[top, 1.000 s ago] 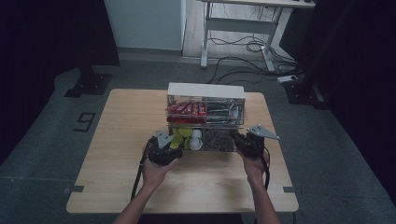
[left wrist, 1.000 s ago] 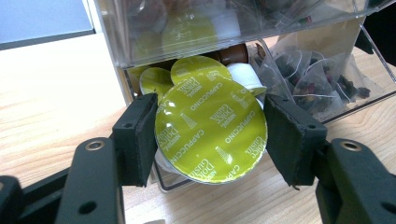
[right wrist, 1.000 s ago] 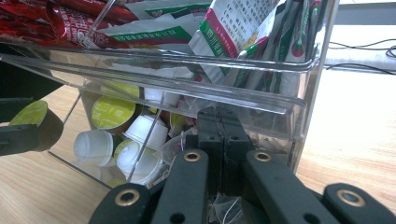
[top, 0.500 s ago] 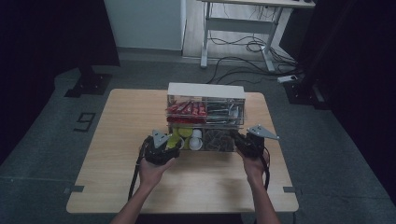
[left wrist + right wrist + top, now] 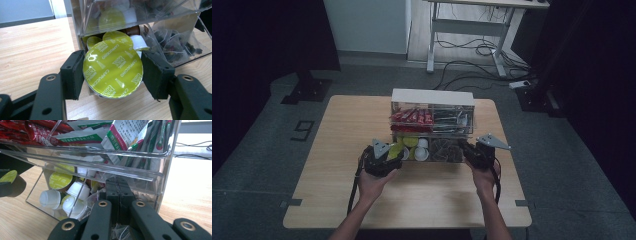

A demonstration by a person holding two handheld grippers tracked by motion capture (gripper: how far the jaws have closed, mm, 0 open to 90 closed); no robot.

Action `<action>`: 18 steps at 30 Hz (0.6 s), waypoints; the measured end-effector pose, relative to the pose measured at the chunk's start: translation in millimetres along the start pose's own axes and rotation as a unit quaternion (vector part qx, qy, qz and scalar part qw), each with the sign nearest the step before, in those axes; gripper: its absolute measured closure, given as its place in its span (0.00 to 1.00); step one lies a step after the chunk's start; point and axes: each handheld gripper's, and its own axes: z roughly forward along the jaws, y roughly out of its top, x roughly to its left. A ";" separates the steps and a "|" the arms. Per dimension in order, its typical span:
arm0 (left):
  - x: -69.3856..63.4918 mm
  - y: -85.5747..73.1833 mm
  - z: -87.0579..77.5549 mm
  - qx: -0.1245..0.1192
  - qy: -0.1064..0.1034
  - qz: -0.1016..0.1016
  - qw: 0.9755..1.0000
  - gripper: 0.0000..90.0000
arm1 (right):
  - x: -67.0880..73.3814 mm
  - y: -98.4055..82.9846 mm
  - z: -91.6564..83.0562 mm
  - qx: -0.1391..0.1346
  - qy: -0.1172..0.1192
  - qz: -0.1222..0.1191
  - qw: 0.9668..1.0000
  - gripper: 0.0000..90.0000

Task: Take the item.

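Tabletop organizer [image 5: 432,97], capsule [image 5: 113,69] body hidden

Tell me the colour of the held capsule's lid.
Yellow-green lid with white lettering, clearest in the left gripper view.

Table [image 5: 337,200] under both tools, bare wood. Just past the right gripper [image 5: 472,152] tips: white capsules [image 5: 75,191] and tea bags [image 5: 170,45], low down. Above those tips: green-white packets [image 5: 125,135], with red sachets [image 5: 411,118] beside them, toward the left gripper [image 5: 382,160]. Well beyond both: white desk [image 5: 472,25] with cables [image 5: 472,50] on the floor under it, power strip [image 5: 523,84] far off the right gripper's outer side. Off the left gripper's outer side, on the floor: "9" mark [image 5: 303,131], and a black stand base [image 5: 307,90] farther out.
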 end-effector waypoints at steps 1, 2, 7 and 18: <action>0.6 -0.2 -0.4 0.001 0.001 0.000 1.000 0.43 | 0.0 0.0 0.0 0.000 0.000 0.000 1.000 0.99; 1.2 -0.5 -0.9 0.001 0.001 0.000 1.000 0.43 | 0.0 0.0 0.0 0.000 0.000 0.000 1.000 0.99; 3.9 -0.8 -3.9 0.001 0.005 0.000 1.000 0.43 | 0.0 0.0 0.0 0.000 0.000 0.000 1.000 0.99; 13.0 -2.2 -12.0 0.002 0.011 -0.001 1.000 0.43 | 0.1 -0.1 0.0 -0.001 0.000 0.001 1.000 0.99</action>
